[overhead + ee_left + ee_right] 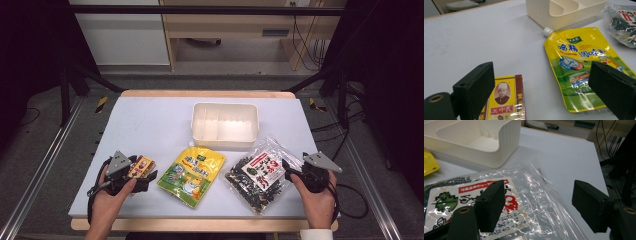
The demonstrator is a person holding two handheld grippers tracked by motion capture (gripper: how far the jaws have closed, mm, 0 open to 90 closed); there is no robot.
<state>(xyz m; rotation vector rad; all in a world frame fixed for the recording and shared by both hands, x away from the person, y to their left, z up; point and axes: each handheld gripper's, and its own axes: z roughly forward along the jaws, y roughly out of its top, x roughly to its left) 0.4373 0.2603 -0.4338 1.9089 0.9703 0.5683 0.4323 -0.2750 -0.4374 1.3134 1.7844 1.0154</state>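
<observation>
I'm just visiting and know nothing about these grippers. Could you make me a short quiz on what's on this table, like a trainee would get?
1. True or false: the white tray holds a packet.
2. Which thing lies between the small box and the clear seaweed bag?
3. The right gripper hangs over: A the seaweed bag, B the box, C the tray.

Key: 1 false, both compartments are bare. 2 the yellow spouted pouch. 3 A; its jaws stand open, as do those of the left gripper by the box.

My table (150, 125) sits evenly lit from above, dark at the frame's left and right edges. Glare streaks the clear bag (541, 195) and yellow pouch (579, 62). My near jaws look soft.
</observation>
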